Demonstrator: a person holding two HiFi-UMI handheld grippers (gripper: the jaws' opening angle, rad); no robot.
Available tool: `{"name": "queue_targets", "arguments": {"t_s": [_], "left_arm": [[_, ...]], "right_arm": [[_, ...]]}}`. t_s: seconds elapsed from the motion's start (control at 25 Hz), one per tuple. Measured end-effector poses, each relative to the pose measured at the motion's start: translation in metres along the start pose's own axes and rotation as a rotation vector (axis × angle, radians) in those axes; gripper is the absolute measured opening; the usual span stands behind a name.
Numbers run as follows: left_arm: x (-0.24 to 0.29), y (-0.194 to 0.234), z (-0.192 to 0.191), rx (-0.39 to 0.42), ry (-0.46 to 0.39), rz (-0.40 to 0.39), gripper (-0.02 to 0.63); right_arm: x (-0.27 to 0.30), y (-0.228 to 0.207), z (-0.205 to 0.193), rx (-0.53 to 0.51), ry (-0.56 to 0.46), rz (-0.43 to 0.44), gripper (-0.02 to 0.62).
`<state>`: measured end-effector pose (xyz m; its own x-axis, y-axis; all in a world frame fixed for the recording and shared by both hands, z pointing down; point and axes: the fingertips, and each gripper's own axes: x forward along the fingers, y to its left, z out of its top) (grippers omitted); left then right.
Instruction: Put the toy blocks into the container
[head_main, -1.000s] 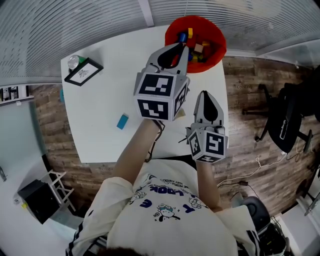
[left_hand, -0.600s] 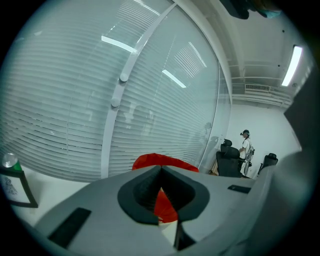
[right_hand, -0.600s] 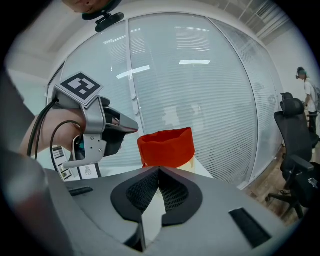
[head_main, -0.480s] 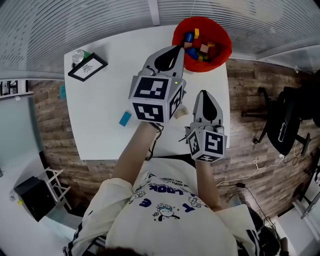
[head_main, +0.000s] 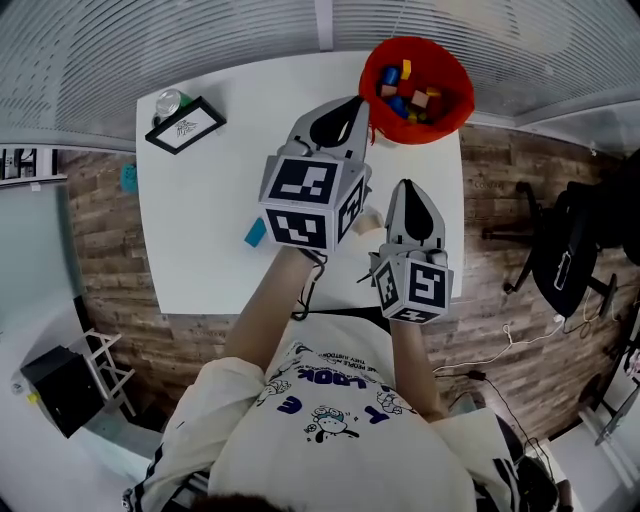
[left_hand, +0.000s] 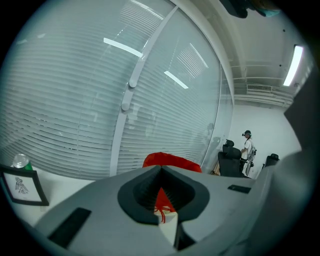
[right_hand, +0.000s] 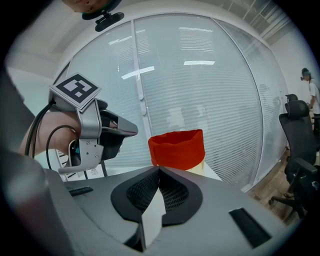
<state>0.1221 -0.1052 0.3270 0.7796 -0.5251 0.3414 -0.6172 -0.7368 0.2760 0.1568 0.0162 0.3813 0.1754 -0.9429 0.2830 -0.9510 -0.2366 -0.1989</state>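
The left tool has its two jaws pressed together at the tips. Some red shows through the little hole behind the tips, and I cannot tell if it is a thing of its own. The right tool is closed too, with only white bench showing in its hole.

From the head view, the left tool is held up over the bench, and its tips point at the red container. The tips are near the container's rim but not over it. The right tool is just beside the left one, closer to the person, and points the same way.

The red container sits at the far corner of the white bench. Many toy blocks lie inside it, blue, yellow and red ones. One blue block lies on the bench next to the left tool's marker cube, well apart from the container.

A picture frame stands at the other far corner, with a small shiny thing just behind it.
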Motion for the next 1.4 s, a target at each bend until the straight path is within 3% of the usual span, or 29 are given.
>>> {"name": "queue_targets", "arguments": {"t_s": [0.36, 0.76, 1.4], "left_arm": [[-0.023, 0.011, -0.005, 0.011, -0.003, 0.006, 0.031], [-0.049, 0.036, -0.026, 0.014, 0.021, 0.074, 0.031], [-0.086, 0.078, -0.075, -0.072, 0.087, 0.175, 0.031]], "right_arm": [[0.001, 0.020, 0.000, -0.024, 0.004, 0.035, 0.026], [0.009, 0.046, -0.003, -0.049, 0.018, 0.089, 0.026], [0.031, 0.093, -0.024, -0.083, 0.078, 0.198, 0.026]]}}
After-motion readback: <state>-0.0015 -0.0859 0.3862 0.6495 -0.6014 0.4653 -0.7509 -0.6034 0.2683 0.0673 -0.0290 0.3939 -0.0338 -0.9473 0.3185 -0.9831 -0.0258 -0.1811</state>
